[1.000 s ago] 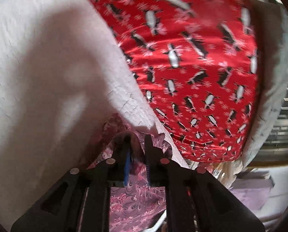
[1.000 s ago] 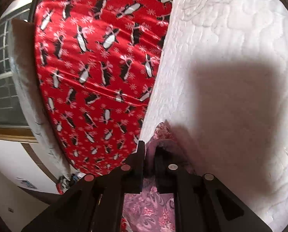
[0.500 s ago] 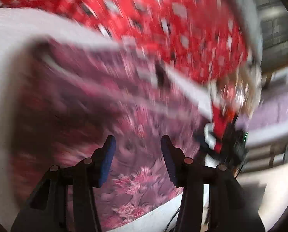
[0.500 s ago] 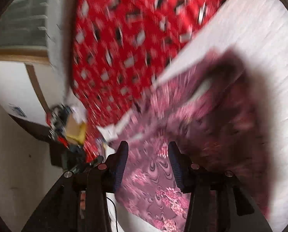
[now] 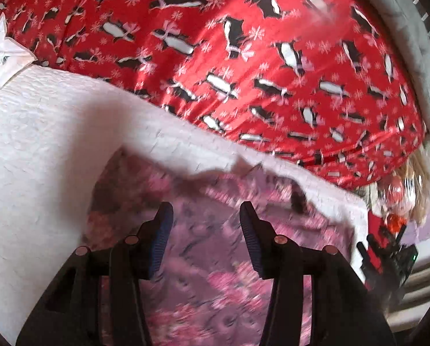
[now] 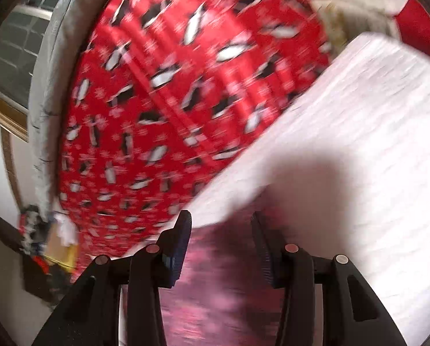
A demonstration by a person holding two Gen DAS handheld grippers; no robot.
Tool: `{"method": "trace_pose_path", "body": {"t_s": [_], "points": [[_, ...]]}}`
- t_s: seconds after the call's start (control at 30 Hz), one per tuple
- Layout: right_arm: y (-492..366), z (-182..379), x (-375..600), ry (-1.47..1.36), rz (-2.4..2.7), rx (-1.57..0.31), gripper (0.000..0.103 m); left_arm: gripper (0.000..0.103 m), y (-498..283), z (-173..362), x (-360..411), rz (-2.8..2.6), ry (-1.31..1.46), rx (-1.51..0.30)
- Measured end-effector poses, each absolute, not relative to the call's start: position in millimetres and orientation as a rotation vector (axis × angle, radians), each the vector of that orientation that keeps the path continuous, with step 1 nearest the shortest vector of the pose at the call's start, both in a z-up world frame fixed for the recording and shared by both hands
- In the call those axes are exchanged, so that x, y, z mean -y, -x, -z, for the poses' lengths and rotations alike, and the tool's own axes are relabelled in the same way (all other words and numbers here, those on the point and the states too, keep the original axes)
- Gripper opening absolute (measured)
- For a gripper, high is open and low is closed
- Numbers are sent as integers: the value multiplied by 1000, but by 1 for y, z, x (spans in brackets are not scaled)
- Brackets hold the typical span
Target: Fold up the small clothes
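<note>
A pink and purple flower-patterned garment point(image 5: 209, 248) lies flat on a white quilted pad point(image 5: 41, 150). My left gripper point(image 5: 206, 216) is open and empty, hovering over the garment's near part. In the right wrist view the same garment point(image 6: 215, 282) shows blurred under my right gripper point(image 6: 220, 225), which is open and empty above its edge. The garment's far edge meets the white pad point(image 6: 359, 150).
A red sheet with black and white penguins point(image 5: 244, 57) covers the bed beyond the pad and also shows in the right wrist view point(image 6: 171, 101). A clear plastic bag point(image 5: 1, 49) lies at far left. Clutter sits past the bed's edge point(image 5: 388, 248). A window point(image 6: 16, 40) is at left.
Both grippers were shut on the garment's corners one second ago. They have let go and opened, and pulled back. The garment now lies spread on the pad.
</note>
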State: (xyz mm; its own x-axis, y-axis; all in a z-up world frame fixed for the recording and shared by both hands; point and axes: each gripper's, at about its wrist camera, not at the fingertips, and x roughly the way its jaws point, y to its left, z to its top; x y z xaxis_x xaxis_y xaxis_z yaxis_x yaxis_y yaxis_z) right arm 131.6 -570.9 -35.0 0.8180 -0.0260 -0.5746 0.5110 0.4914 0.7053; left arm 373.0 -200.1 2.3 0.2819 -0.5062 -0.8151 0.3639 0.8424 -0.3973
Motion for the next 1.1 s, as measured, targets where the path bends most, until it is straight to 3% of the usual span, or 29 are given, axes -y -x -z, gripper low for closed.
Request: {"method": "trace_pose_path", "body": {"t_s": [0.13, 0.17, 0.2, 0.37, 0.47, 0.6, 0.67, 0.73, 0.77, 0.83, 0.87, 0.9, 1.0, 1.1], "points": [[-128, 57, 573, -991, 398, -652, 49, 44, -371, 36, 202, 523, 83, -1223], [-133, 62, 571, -998, 372, -677, 35, 44, -367, 32, 200, 515, 69, -1192], [-139, 60, 565, -964, 338, -685, 5, 44, -365, 27, 196, 518, 69, -1185], [-128, 32, 563, -868, 381, -526, 4, 44, -374, 9, 179, 412, 1, -1145], [-139, 66, 570, -905, 433, -744, 6, 32, -385, 22, 159, 376, 19, -1219], [-112, 59, 562, -959, 405, -636, 15, 31, -370, 8, 124, 448, 113, -1203], [-94, 58, 558, -999, 357, -604, 31, 37, -351, 0, 116, 497, 110, -1177], [-77, 62, 550, -1019, 339, -612, 41, 59, -342, 4, 112, 523, 122, -1194], [-74, 66, 544, -1030, 327, -626, 42, 60, -339, 12, 113, 534, 129, -1216], [-69, 75, 533, -1049, 298, -661, 36, 59, -335, 33, 117, 523, 139, -1290], [-66, 74, 526, -1021, 276, -660, 13, 55, -329, 41, 114, 503, 147, -1310], [-65, 68, 521, -985, 264, -663, 13, 46, -326, 42, 112, 487, 147, -1293], [-52, 44, 515, -909, 285, -577, 6, 38, -318, 41, 107, 449, 159, -1262], [-64, 63, 518, -890, 349, -752, 6, 35, -315, 37, 100, 400, 194, -1287]]}}
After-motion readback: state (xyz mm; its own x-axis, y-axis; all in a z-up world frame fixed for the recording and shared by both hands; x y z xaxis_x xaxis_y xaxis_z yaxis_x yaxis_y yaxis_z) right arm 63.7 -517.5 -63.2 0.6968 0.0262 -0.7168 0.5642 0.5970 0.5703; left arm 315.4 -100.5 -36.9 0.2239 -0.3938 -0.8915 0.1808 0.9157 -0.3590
